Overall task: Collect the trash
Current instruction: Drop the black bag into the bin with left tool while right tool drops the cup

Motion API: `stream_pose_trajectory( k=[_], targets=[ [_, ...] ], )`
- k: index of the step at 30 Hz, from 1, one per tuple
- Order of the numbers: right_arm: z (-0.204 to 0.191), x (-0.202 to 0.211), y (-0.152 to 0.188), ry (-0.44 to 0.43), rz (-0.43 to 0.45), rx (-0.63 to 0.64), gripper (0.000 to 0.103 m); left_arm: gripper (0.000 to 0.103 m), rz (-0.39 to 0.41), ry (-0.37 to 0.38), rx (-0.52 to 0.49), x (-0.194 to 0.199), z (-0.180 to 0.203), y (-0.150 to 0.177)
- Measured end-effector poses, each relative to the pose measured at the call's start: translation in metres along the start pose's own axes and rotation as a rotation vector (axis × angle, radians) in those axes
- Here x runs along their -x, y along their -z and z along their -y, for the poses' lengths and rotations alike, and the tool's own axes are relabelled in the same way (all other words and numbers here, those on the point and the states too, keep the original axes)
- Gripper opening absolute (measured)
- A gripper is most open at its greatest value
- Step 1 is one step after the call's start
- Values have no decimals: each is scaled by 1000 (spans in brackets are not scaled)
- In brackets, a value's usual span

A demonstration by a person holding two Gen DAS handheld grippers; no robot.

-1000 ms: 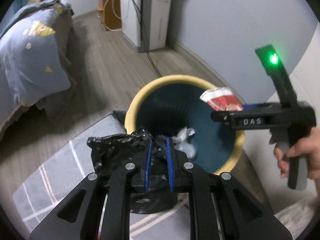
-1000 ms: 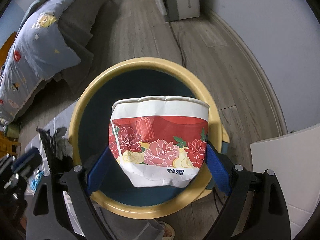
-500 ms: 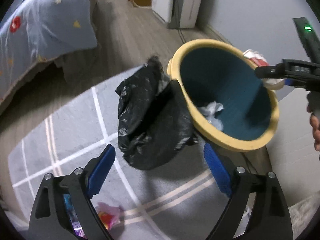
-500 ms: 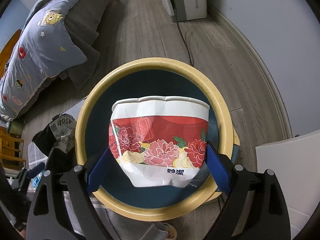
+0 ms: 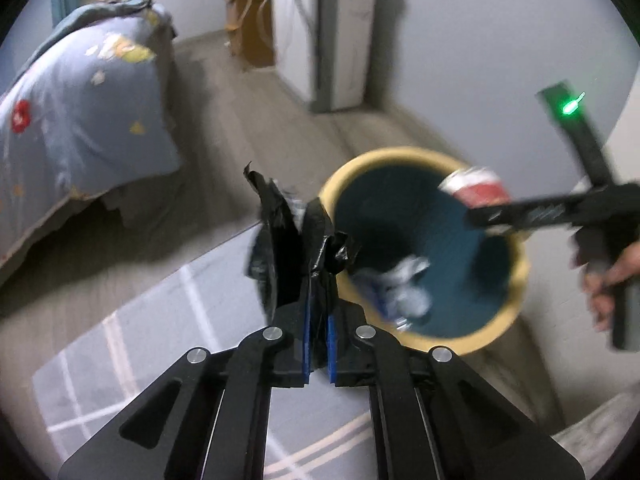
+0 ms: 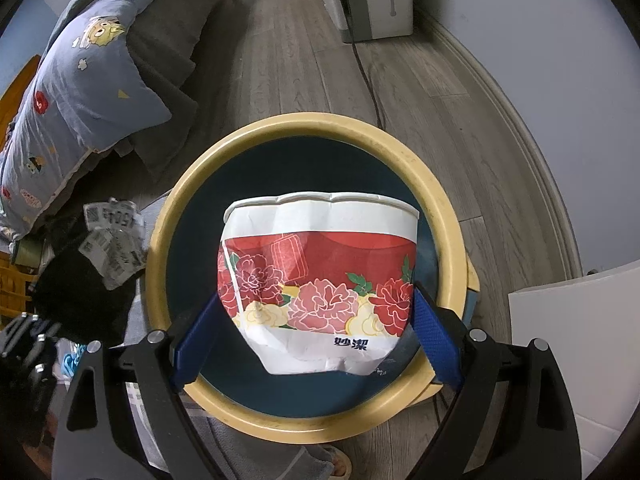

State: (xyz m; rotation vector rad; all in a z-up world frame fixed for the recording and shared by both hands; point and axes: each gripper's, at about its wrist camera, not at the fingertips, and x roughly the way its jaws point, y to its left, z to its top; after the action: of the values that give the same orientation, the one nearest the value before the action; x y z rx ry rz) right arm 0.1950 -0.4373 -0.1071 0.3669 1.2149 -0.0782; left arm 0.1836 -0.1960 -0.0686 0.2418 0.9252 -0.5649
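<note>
A: Paper cup [image 6: 318,280], red floral print: where?
B: Between the right gripper [image 6: 318,330] pads, clamped, held over the yellow-rimmed bin [image 6: 160,240].
A: Black plastic bag [image 5: 292,248]?
B: Pinched in the left gripper [image 5: 319,312], jaws nearly together, beside the bin's rim.
A: Surroundings?
B: Crumpled white paper [image 5: 408,292] inside the bin; grey rug [image 5: 140,340]; bed [image 6: 92,80].

"妙潔" on paper cup [image 6: 320,280]
</note>
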Motion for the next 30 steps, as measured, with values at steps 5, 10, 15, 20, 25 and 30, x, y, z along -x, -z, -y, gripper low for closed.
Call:
stream_pose_trajectory(
  k=[5,10,15,20,25,30],
  targets=[
    [8,0,0,-2,-4,-31,87,7,17,81,-55,-2,33,-14],
    [8,-3,0,-6,-17,-30,88,8,-48,102,-61,-22,46,-18],
    [4,-5,-1,9,-25,-1,92,62,-38,73,-36,-14,43,-14],
    [2,2,0,15,-24,-3,97,90,-6,37,21,7,27,-13],
    [0,20,2,19,-1,-6,97,96,29,-18,63,39,10,-5],
    [-13,44,10,0,29,11,97,97,44,-170,51,85,-5,16]
  ],
)
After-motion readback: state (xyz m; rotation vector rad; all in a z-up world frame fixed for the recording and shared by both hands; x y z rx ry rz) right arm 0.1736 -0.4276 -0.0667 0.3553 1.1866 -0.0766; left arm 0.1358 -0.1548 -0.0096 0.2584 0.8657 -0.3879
